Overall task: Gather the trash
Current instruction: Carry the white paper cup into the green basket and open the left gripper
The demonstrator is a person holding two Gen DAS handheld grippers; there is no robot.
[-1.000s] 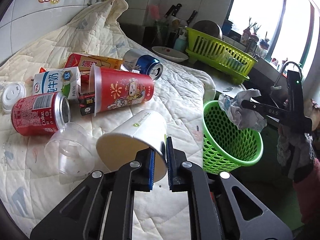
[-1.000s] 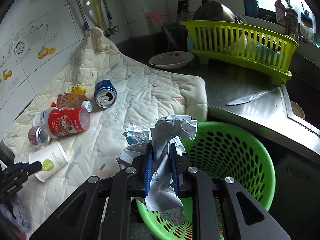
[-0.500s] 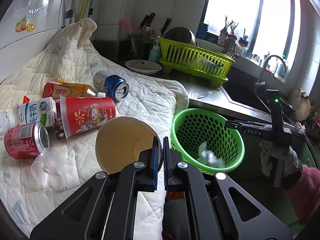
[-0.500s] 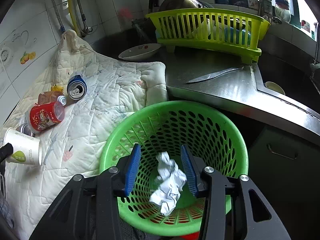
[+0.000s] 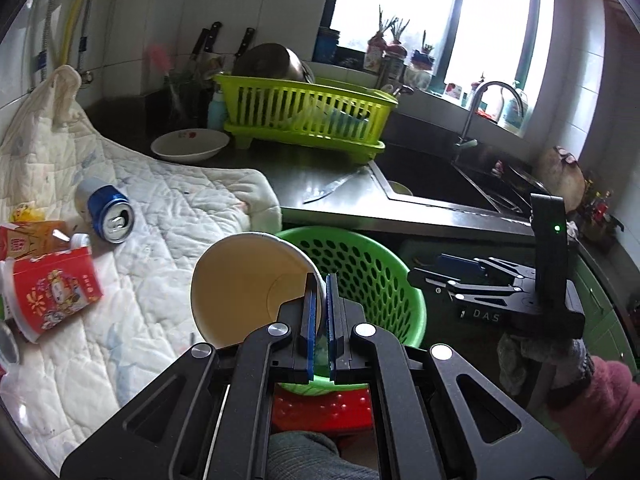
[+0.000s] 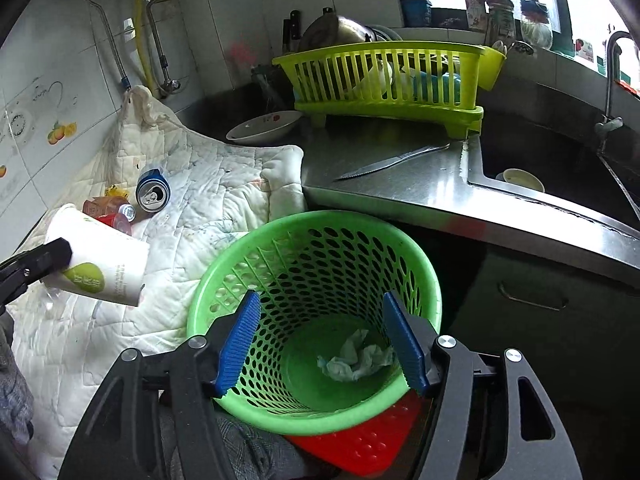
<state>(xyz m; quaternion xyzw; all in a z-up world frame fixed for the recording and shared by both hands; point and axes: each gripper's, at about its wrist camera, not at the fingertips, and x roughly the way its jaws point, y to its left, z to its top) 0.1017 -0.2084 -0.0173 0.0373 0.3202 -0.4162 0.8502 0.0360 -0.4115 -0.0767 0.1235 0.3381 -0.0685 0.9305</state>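
From the left wrist, the left gripper (image 5: pixel 319 304) pinches the rim of a paper cup (image 5: pixel 248 284), its mouth facing the camera, lifted over the quilt (image 5: pixel 168 200) just beside the green basket (image 5: pixel 372 276). A blue can (image 5: pixel 106 214) and a red cup (image 5: pixel 50 290) lie on the quilt. From the right wrist, the right gripper (image 6: pixel 320 340) hangs over the basket (image 6: pixel 320 248), its jaws opening with nothing between them; a crumpled paper (image 6: pixel 356 358) lies on the basket's bottom. The paper cup (image 6: pixel 98 258) shows at left, clamped by the other gripper.
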